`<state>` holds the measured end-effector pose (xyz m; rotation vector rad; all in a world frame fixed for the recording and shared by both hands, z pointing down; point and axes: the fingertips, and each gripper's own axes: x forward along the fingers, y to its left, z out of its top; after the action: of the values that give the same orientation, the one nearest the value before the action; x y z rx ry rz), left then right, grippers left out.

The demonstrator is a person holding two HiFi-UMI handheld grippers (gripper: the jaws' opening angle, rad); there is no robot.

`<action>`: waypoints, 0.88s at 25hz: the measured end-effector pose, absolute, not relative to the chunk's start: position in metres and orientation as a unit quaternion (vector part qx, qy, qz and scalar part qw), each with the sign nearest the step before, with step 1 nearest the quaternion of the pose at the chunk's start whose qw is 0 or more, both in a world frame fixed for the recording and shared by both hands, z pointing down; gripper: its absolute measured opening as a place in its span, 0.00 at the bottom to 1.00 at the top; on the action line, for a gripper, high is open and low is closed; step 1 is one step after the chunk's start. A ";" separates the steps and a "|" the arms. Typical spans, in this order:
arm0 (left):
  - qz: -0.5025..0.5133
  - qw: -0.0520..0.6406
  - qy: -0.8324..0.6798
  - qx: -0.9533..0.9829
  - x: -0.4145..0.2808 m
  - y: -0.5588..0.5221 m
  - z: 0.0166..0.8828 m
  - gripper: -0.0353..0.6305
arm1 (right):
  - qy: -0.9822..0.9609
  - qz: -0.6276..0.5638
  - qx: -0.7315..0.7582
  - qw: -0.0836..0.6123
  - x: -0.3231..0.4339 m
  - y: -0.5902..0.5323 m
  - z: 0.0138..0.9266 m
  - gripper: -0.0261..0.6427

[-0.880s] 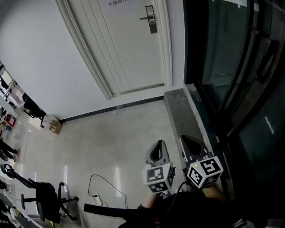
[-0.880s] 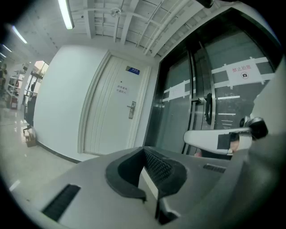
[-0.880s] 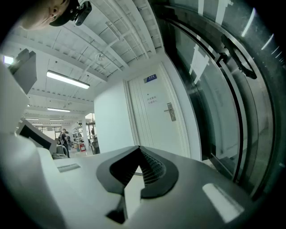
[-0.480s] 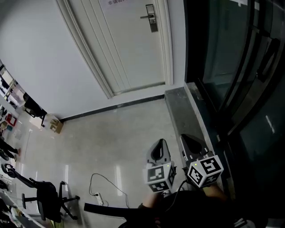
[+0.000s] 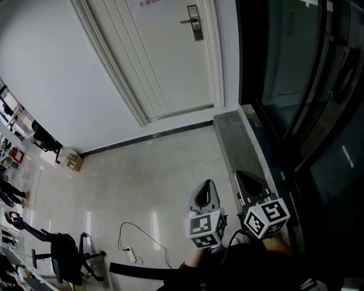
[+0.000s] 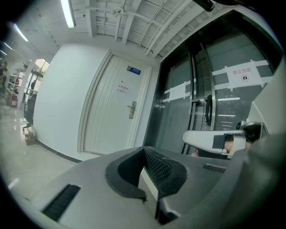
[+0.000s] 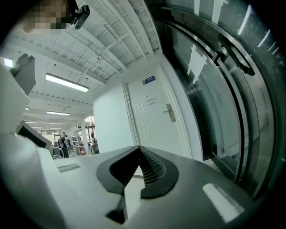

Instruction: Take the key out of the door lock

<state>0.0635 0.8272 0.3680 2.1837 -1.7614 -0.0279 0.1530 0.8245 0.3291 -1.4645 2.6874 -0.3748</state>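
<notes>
The left gripper and the right gripper sit side by side, low and close to the person's body, well apart from the door. Each gripper's own view shows its jaws clenched, the tips touching and nothing between them. Both point across the pale, glossy floor toward the door.

The door lock is on the white door's right edge, near the dark glass wall. It is a tall, narrow silver plate with a lever handle sticking out sideways toward the middle of the door. The key is too small to make out in any view (the plate reads as little more than a grey strip).

A paper notice is stuck on the door panel, and a blue sign is fixed above the frame. Off to the left, a cardboard box stands against the wall. An office chair and a thin cable are on the floor nearer the person.
</notes>
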 end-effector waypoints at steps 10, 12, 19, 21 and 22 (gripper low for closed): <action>-0.009 0.164 -0.622 0.765 0.021 0.810 0.376 0.05 | 0.868 -0.098 -0.485 0.030 0.122 0.810 0.335 0.04; 0.001 0.161 -0.619 0.769 0.022 0.805 0.380 0.05 | 0.865 -0.102 -0.491 0.025 0.120 0.804 0.340 0.04; -0.002 0.176 -0.616 0.768 0.022 0.769 0.394 0.05 | 0.864 -0.107 -0.491 0.014 0.116 0.765 0.355 0.04; -0.005 0.181 -0.622 0.762 0.020 0.750 0.396 0.05 | 0.867 -0.105 -0.487 0.015 0.115 0.745 0.355 0.04; -0.006 0.181 -0.623 0.761 0.020 0.738 0.396 0.05 | 0.868 -0.104 -0.485 0.017 0.116 0.735 0.355 0.04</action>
<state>0.0200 0.7384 0.3958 2.1504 -1.7588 -0.0178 0.1161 0.7345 0.3545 -1.5066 2.6975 -0.3243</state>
